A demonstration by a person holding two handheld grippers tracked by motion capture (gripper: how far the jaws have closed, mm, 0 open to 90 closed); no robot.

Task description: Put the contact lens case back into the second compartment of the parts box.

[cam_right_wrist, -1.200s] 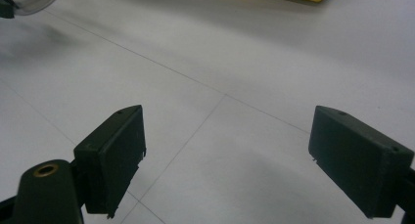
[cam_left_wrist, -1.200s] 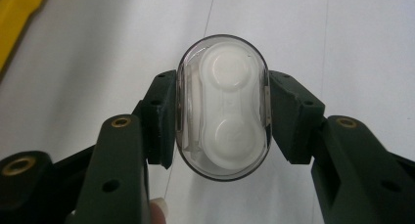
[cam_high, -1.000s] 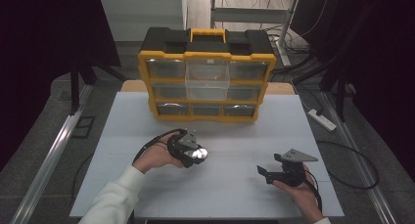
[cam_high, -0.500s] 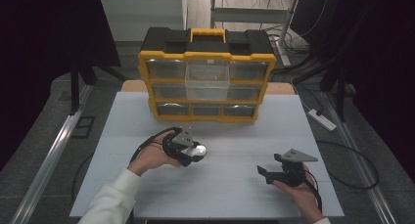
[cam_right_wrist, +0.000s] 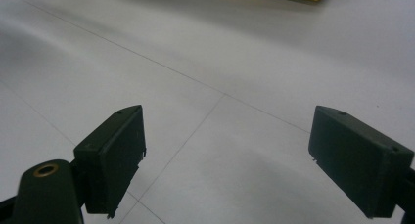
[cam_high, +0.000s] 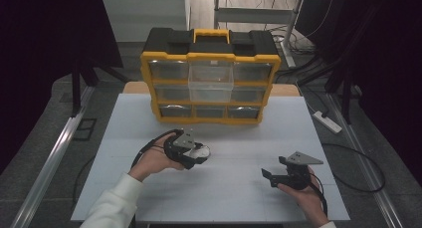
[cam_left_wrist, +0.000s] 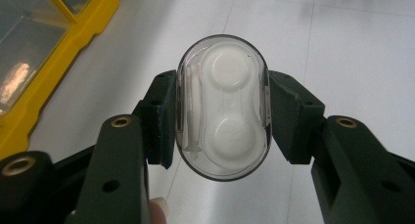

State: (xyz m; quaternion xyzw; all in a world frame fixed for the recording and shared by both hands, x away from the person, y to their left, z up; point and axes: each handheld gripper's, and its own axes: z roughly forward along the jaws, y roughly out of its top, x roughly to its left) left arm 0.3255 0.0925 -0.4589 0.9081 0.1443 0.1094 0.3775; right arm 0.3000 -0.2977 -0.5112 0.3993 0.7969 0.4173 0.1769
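Note:
My left gripper [cam_left_wrist: 222,117] is shut on a clear oval contact lens case [cam_left_wrist: 223,106] with two white round cups inside; both pads press its long sides. In the high view that left gripper [cam_high: 195,153] hovers over the white table left of centre, with the lens case [cam_high: 201,150] at its tip. At the front right of the table my right gripper [cam_high: 268,175] stands open, held in a hand. In the right gripper view the jaws of the right gripper [cam_right_wrist: 244,155] are wide apart with bare table between them.
A yellow and black organiser box [cam_high: 210,76] with clear drawers stands at the back of the white table [cam_high: 234,198]; its middle top drawer [cam_high: 211,81] is pulled out. The box's yellow edge [cam_left_wrist: 73,35] lies left of the left gripper. A power strip [cam_high: 327,122] lies off the right.
The left hand with the lens case has drifted slightly toward the front of the table. The right gripper has kept still.

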